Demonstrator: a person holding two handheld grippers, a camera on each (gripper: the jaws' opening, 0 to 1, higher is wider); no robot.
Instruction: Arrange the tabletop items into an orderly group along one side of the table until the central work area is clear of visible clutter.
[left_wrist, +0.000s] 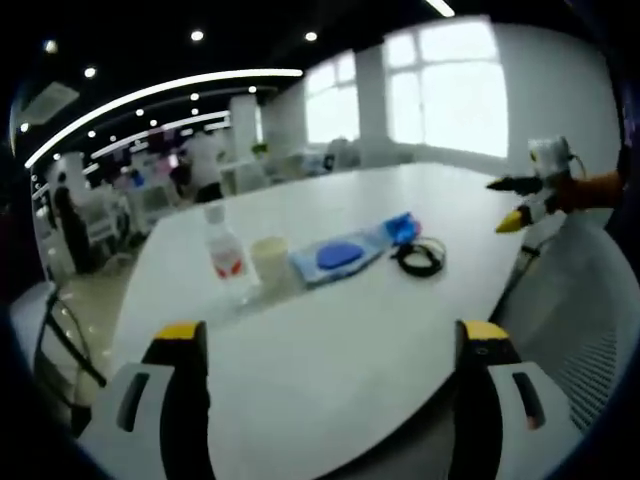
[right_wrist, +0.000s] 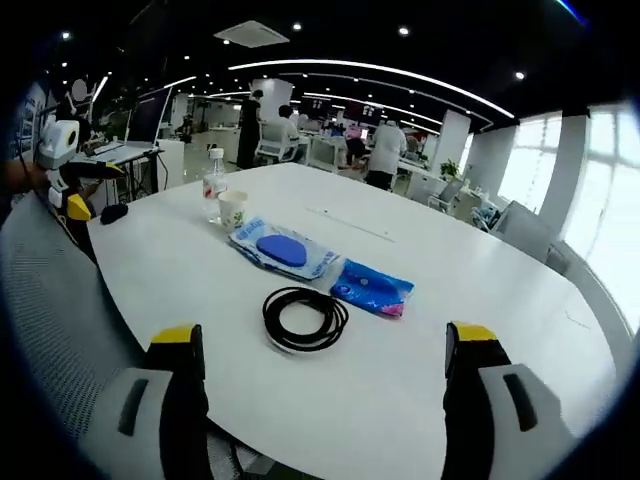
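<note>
Tabletop items: cable coil (right_wrist: 305, 318) nearest right tongs (right_wrist: 325, 345), bottle (right_wrist: 213, 185) farthest, apparently untouched

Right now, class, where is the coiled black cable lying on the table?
In the right gripper view, the black cable lies on the white table nearest the camera, between the open jaws, just before the small blue packet.

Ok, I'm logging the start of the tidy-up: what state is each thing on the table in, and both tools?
water bottle: upright, capped
paper cup: upright, beside the bottle
clear pouch: lying flat, blue item inside
blue packet: lying flat
black cable: coiled, flat on the table
left tool: open, holding nothing
right tool: open, holding nothing
</note>
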